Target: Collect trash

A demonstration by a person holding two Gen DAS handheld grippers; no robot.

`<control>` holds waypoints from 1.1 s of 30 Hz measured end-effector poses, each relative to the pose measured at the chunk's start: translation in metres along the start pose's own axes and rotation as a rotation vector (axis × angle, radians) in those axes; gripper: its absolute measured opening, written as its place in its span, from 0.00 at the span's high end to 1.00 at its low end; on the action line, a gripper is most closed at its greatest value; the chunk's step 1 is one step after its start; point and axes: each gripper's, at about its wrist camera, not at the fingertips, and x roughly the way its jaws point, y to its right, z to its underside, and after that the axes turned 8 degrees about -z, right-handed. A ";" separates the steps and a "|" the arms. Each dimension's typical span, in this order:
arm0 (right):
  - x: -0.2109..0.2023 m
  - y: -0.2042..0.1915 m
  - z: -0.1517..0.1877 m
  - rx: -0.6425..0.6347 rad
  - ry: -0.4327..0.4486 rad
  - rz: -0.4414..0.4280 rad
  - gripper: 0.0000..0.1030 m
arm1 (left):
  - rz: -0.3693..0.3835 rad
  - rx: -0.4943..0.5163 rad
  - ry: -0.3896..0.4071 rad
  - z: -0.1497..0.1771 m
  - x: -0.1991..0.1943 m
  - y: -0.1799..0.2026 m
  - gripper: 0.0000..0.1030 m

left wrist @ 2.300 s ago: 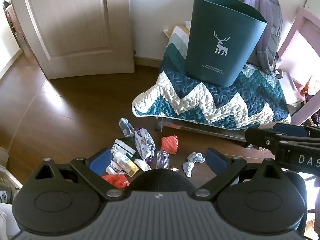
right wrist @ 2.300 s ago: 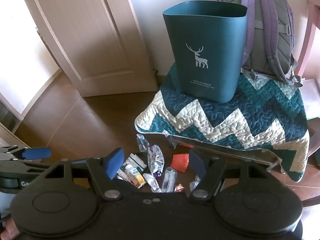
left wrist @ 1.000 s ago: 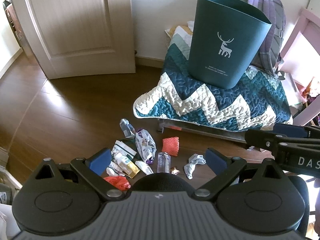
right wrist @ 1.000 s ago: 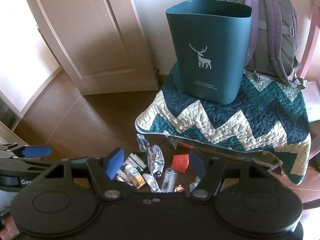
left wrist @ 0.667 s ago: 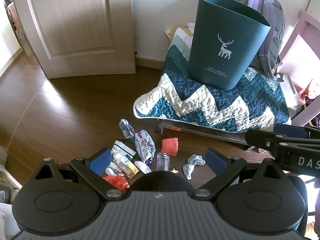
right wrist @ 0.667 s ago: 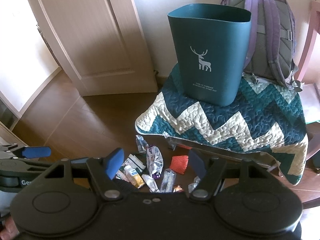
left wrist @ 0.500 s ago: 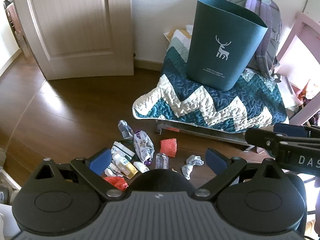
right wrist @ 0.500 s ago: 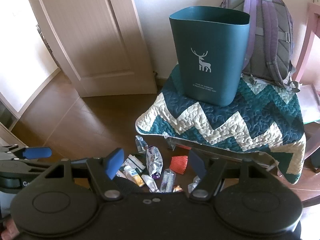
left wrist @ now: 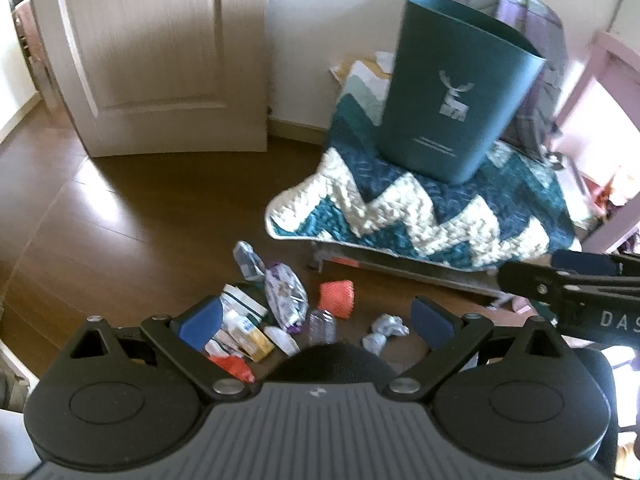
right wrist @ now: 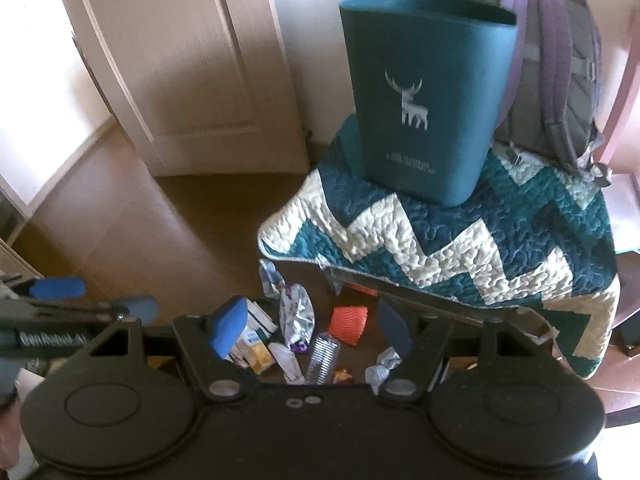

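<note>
Both claws, left claw [left wrist: 316, 318] and right claw [right wrist: 312, 326], gape empty above floor trash [left wrist: 286, 306]; nothing collected yet, next descend, grab one piece for teal bin [right wrist: 424, 100].

Left gripper [left wrist: 316, 322] held level, jaws spread wide and empty, right gripper [right wrist: 310, 330] alongside it, jaws likewise parted, holding nothing

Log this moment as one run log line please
left gripper open, empty | right gripper open, empty | trash pile on floor | bin on quilt
</note>
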 end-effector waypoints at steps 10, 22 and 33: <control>0.055 0.011 -0.019 0.006 -0.050 -0.028 0.31 | -0.018 -0.031 -0.046 -0.031 0.070 -0.006 0.02; 0.060 0.008 -0.021 0.007 -0.060 -0.014 0.31 | -0.006 -0.029 -0.089 -0.034 0.087 -0.007 0.02; 0.067 0.036 -0.004 0.037 -0.070 0.035 0.31 | -0.044 -0.034 -0.068 -0.028 0.086 -0.029 0.02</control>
